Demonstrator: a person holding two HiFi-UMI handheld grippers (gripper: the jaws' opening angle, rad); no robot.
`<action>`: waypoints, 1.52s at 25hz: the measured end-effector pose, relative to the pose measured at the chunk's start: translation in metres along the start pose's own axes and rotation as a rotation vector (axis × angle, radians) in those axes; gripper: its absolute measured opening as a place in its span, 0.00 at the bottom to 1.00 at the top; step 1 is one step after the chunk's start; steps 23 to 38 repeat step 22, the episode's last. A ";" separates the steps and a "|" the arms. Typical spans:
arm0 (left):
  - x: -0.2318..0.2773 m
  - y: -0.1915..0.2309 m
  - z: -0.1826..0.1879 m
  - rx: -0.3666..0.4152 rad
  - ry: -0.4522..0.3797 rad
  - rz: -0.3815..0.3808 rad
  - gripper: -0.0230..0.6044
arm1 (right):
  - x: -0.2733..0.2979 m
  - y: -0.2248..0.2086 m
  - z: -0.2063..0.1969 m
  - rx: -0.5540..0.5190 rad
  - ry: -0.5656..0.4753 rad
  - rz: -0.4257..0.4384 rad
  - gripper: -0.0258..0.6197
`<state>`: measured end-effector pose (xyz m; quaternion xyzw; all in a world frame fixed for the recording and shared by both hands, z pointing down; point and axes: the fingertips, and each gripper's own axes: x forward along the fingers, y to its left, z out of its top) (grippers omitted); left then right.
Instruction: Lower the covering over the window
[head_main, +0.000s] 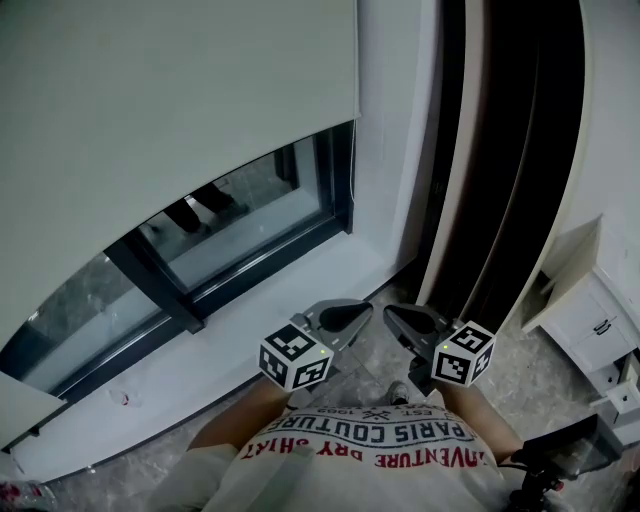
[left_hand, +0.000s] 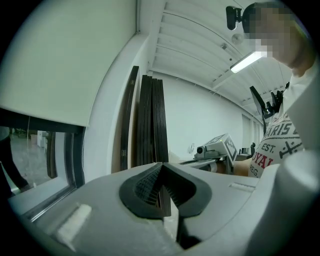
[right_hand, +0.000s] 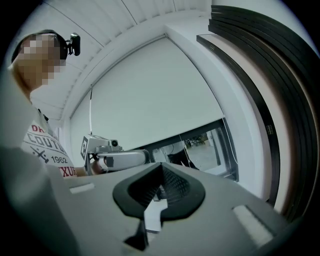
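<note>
Hanging over most of the window (head_main: 235, 225), the pale roller blind (head_main: 170, 90) fills the upper left of the head view. Its straight bottom edge stops well above the sill, so a band of dark-framed glass is uncovered below it. To the right of the window, a stack of tall dark panels (head_main: 510, 150) leans upright against the white wall. The white sill (head_main: 250, 335) runs along under the glass, and a low white cabinet (head_main: 590, 315) stands at the far right on the grey stone floor.

Nearer the camera, the person holds both tools close in front of a printed shirt (head_main: 370, 445), well apart from the blind. The left gripper (head_main: 368, 309) and the right gripper (head_main: 389, 311) sit side by side with their tips turned toward each other. In each gripper view the 2 ribbed fingers (left_hand: 150, 185) meet at the tips with nothing between them, and the same goes for the right pair (right_hand: 175, 187).

A thin cord (head_main: 353, 185) hangs down beside the blind's right edge, touched by neither tool.
</note>
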<state>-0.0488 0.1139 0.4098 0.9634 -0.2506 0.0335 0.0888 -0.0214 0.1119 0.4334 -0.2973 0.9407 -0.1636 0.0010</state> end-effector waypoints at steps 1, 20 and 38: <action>-0.001 0.000 0.000 -0.003 0.000 0.002 0.04 | 0.000 0.001 -0.001 0.001 0.002 -0.002 0.04; -0.013 0.000 -0.004 -0.029 0.002 0.024 0.04 | 0.005 0.010 -0.007 -0.003 0.034 0.019 0.04; -0.014 0.001 -0.004 -0.032 0.002 0.023 0.04 | 0.005 0.011 -0.006 -0.008 0.029 0.019 0.04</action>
